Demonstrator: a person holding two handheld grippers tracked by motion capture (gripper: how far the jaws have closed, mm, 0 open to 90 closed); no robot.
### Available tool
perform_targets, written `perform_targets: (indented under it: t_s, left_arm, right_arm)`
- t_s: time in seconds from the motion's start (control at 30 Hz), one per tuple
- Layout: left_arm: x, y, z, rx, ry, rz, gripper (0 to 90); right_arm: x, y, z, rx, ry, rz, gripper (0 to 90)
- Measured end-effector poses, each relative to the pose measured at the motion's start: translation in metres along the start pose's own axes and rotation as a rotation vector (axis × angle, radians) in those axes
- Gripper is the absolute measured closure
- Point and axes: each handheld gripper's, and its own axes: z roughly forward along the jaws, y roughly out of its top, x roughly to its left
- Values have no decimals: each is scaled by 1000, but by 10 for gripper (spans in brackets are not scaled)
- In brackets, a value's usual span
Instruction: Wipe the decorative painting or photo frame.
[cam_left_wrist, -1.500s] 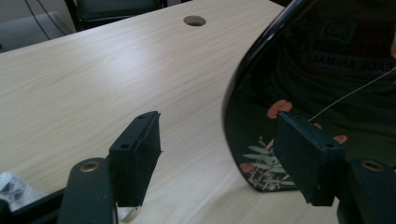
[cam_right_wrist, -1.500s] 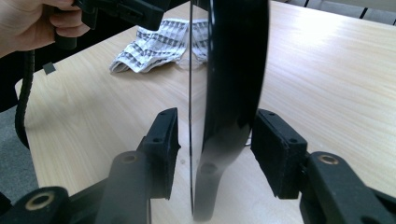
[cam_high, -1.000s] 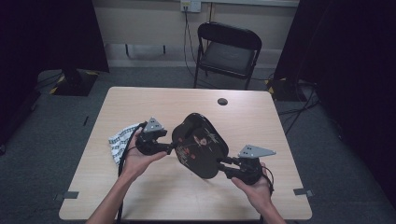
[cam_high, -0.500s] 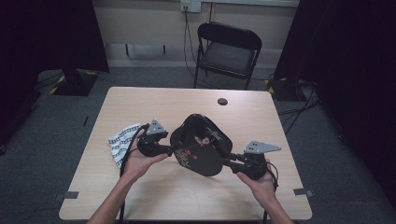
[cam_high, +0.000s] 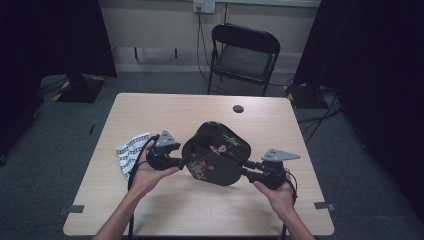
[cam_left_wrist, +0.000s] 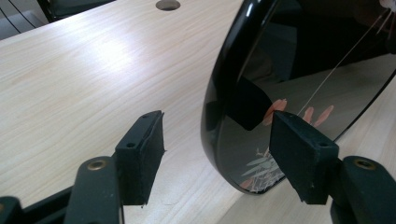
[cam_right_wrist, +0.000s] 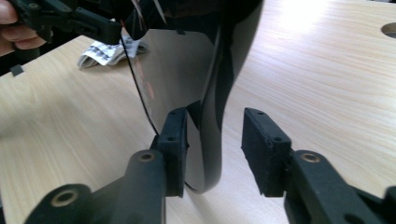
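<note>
Right gripper (cam_high: 248, 170) fingers just opened around tray (cam_high: 217, 155) rim; left gripper (cam_high: 184, 161) open astride.

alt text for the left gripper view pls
A glossy black lacquer tray with painted leaves stands on edge on a light wooden table, its rim between the open left gripper pads, one pad against its inner face.

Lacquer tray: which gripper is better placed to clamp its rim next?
Probably left: the left gripper straddles the tray rim, one pad against its face. The right gripper straddles it, but its jaws have just been opening.
</note>
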Motion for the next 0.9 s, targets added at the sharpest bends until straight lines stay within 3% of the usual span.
perform_targets:
  t_s: [0.13, 0.2, 0.37, 0.53, 0.73, 0.9]
  left_arm:
    - [-5, 0, 3, 16, -20, 15, 358]
    - [-7, 0, 5, 23, -36, 33, 426]
    - [-9, -2, 5, 46, -43, 44, 472]
    - [-9, -6, -3, 39, -41, 16, 491]
    - [-4, -7, -12, 39, -33, 23, 553]
    - [0, -6, -18, 19, -48, 2, 590]
  right_arm:
    - [-1, 1, -4, -1, -37, -8, 600]
    - [-3, 1, -5, -2, -36, -7, 626]
    - [-2, 3, -5, -7, -27, -23, 679]
    - [1, 7, 3, 3, -18, -39, 684]
    - [5, 15, 13, 16, -35, -77, 662]
    - [1, 19, 18, 19, -36, -70, 647]
